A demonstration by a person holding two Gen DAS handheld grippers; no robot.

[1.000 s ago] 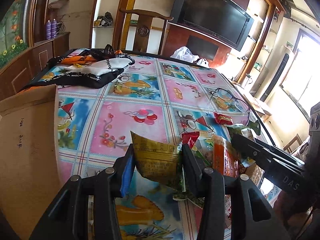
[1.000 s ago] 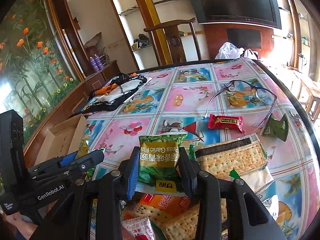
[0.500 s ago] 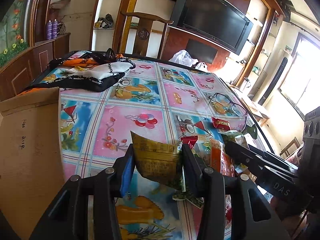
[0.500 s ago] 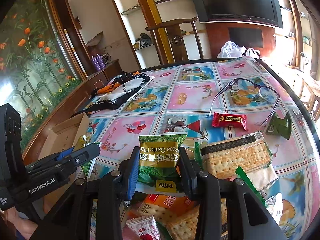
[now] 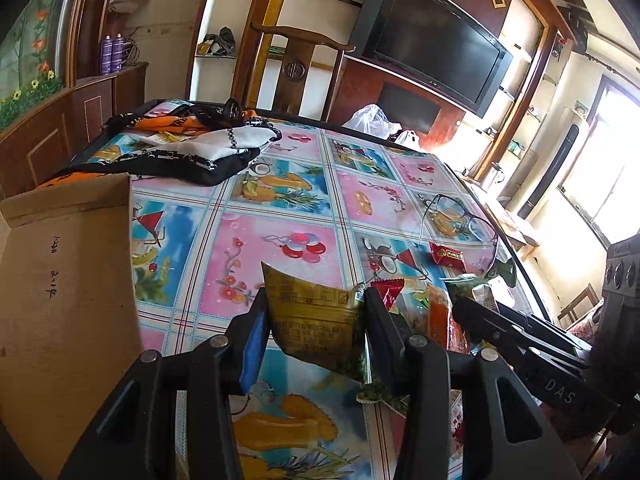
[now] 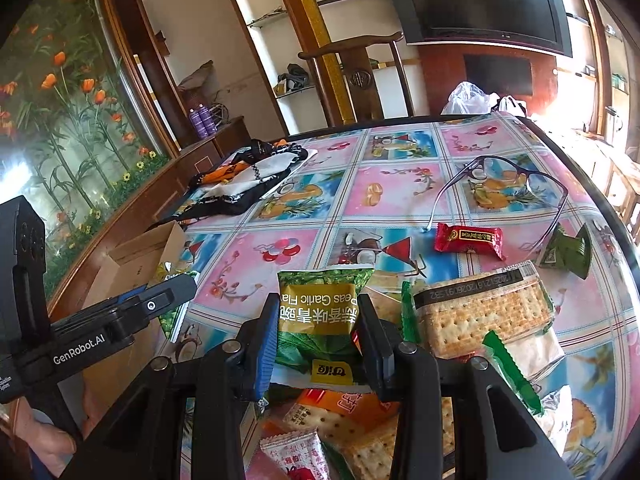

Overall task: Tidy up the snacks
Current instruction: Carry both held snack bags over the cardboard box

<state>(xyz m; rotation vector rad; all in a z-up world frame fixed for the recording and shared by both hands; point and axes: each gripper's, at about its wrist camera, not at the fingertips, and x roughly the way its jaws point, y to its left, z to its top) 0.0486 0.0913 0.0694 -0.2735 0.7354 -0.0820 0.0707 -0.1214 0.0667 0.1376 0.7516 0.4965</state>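
Observation:
My left gripper [image 5: 314, 312] is shut on a gold and green snack packet [image 5: 312, 320], held just above the table beside an open cardboard box [image 5: 68, 280]. My right gripper [image 6: 318, 320] is shut on a green garlic-peas packet [image 6: 320, 312] above a pile of snacks: cracker packs [image 6: 480, 316], orange cracker pack [image 6: 344, 412], a small pink packet [image 6: 296, 452]. A red candy packet [image 6: 468, 240] and a green triangular packet [image 6: 568, 254] lie further out. The left gripper shows at the left in the right wrist view [image 6: 168, 296], next to the box [image 6: 136, 264].
The table has a colourful fruit-print cloth [image 5: 256, 256]. Eyeglasses [image 6: 500, 184] lie at the right far side, a black, white and orange scarf [image 5: 192, 152] at the far left. A wooden chair [image 5: 296, 64] stands behind the table.
The left gripper has risen and drawn back a little with its packet. The right gripper has lifted slightly with the green packet. Both stay shut.

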